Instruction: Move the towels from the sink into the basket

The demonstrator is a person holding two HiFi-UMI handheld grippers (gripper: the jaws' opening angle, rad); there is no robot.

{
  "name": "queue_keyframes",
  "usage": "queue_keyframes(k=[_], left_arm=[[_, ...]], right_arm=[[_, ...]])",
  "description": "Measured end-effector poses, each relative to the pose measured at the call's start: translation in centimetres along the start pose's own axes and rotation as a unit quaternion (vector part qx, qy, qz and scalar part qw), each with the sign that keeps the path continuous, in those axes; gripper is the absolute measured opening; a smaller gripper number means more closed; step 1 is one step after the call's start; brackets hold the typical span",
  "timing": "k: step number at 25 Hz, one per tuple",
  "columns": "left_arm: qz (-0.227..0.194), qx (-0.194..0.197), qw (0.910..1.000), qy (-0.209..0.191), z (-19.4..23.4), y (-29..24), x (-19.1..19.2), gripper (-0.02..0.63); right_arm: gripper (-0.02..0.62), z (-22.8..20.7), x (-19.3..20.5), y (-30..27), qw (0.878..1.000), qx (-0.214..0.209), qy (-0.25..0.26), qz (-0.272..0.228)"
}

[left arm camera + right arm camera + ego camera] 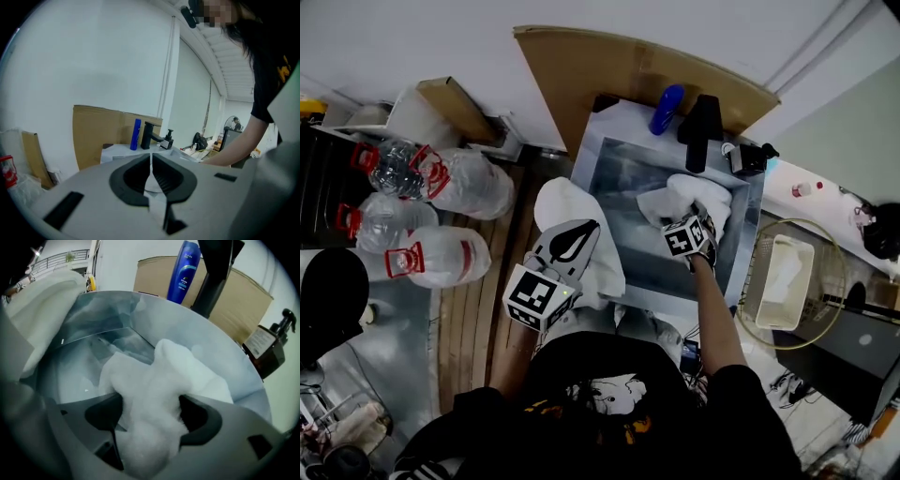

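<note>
A steel sink (623,178) holds a crumpled white towel (692,197) in its right corner. My right gripper (692,223) points steeply down onto it. In the right gripper view the jaws stand wide and the towel (154,390) bulges up between the fingers (197,416); the right gripper (150,416) is open. My left gripper (581,232) is by the sink's left rim, shut on a second white towel (567,202) that drapes over that rim. A thin white fold (152,185) shows between the closed jaws of the left gripper (151,161). A round wire basket (825,244) at right holds a white towel (783,277).
Behind the sink stand a blue bottle (667,108), a black faucet (703,131) and a black soap dispenser (748,157), with brown cardboard (628,66) against the wall. Several large water jugs (441,178) lie on the floor at left.
</note>
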State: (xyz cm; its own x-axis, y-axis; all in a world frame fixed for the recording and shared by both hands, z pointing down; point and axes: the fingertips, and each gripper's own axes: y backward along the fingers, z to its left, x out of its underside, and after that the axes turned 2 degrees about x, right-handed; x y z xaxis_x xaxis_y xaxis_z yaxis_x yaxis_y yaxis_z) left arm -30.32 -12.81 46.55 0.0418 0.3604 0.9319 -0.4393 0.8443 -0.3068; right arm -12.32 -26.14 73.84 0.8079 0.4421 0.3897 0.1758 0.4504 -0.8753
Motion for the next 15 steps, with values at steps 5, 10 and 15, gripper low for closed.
queue_keyframes(k=[5,10,15], left_arm=[[0.003,-0.006,1.0000,0.001,0.5,0.0,0.1,0.020],[0.001,-0.003,1.0000,-0.004,0.1,0.3,0.0,0.020],[-0.001,0.017,0.9998,-0.010,-0.9,-0.1,-0.5,0.020]], right_arm=[[0.235,-0.8,-0.1,0.0,0.998,0.056,0.030,0.004],[0.160,-1.7,-0.6,2.7,0.998,0.066,0.004,-0.020],[0.148,-3.7,-2.4,8.6,0.987,0.075,-0.104,-0.096]])
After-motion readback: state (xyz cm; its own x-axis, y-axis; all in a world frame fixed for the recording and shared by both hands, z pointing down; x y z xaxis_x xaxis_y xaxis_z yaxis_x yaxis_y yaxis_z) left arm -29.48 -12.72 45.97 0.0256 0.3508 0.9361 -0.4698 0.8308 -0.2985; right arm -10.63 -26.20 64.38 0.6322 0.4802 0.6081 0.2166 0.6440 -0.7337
